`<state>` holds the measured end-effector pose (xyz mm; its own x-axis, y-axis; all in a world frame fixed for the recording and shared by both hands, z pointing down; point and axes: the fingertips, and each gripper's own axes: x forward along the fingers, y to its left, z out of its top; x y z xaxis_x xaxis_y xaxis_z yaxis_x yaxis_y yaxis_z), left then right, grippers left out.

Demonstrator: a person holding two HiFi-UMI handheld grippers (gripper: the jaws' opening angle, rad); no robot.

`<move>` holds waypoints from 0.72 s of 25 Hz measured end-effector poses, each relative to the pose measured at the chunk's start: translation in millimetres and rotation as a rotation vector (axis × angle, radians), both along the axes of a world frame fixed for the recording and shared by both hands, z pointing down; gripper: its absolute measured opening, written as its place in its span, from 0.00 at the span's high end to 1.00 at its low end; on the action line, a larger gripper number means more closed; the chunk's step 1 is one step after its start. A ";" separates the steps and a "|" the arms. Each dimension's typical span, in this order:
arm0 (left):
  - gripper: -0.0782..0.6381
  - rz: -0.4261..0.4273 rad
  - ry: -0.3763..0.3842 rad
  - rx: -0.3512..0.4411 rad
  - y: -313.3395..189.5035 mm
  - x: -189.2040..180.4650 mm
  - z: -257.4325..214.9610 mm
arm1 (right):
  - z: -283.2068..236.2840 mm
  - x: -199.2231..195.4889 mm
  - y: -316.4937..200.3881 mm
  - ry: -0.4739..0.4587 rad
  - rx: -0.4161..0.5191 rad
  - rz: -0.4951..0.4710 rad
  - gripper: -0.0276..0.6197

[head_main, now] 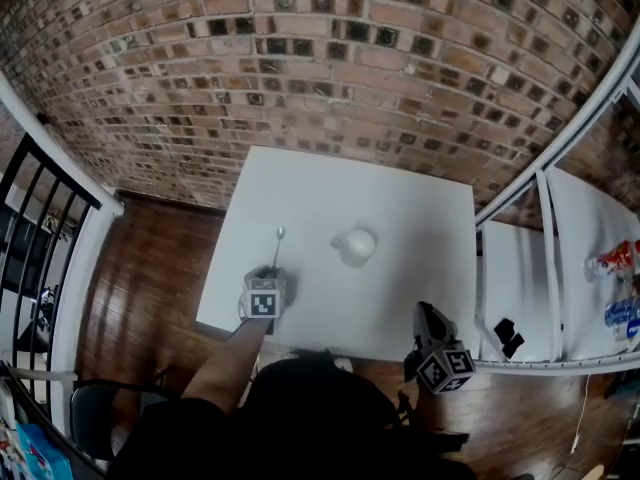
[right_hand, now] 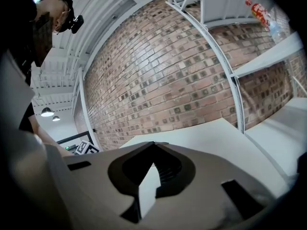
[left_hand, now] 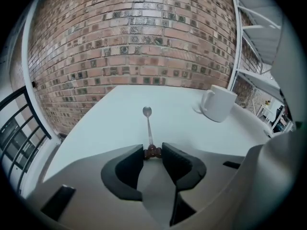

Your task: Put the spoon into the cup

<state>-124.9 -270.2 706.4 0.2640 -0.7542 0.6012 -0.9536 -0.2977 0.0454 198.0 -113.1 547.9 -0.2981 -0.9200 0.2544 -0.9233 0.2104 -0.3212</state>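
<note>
You have the left gripper point(left_hand: 153, 151) fingers gripping the spoon point(left_hand: 149, 127), flat on the bench point(left_hand: 108, 128); right gripper point(right_hand: 154, 147) fingers closed, empty. Transfer to cup point(left_hand: 219, 103) outstanding.

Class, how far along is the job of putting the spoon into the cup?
Done: left tongs are closed on the handle end of the spoon. In hand: the spoon, lying flat on the table. Left: lifting it and lowering it into the cup, standing apart to its right.

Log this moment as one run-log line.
left gripper: closed on spoon handle end | spoon: lying on table, bowl away | cup: upright, right of spoon | right gripper: shut, empty
</note>
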 end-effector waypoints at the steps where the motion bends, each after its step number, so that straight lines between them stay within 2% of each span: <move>1: 0.71 0.006 0.005 0.001 0.1 -0.8 -0.5 | 0.5 -0.6 0.4 0.013 -0.002 -0.006 0.95; 7: 0.71 0.000 0.017 0.076 -4.1 -14.9 -22.7 | 0.7 -0.3 3.2 0.016 0.006 -0.016 0.95; 14: 0.71 0.090 0.004 0.226 1.7 -13.8 -79.9 | -4.6 -9.5 -2.7 0.005 0.034 -0.061 0.95; 18: 0.71 0.121 0.027 0.301 4.1 -13.7 -117.2 | -12.4 -17.1 -8.9 0.020 0.052 -0.088 0.95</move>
<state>-138.6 -266.1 589.2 0.3756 -0.8592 0.3473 -0.9101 -0.4127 -0.0369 180.9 -122.0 535.4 -0.3741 -0.9024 0.2136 -0.9065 0.3072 -0.2897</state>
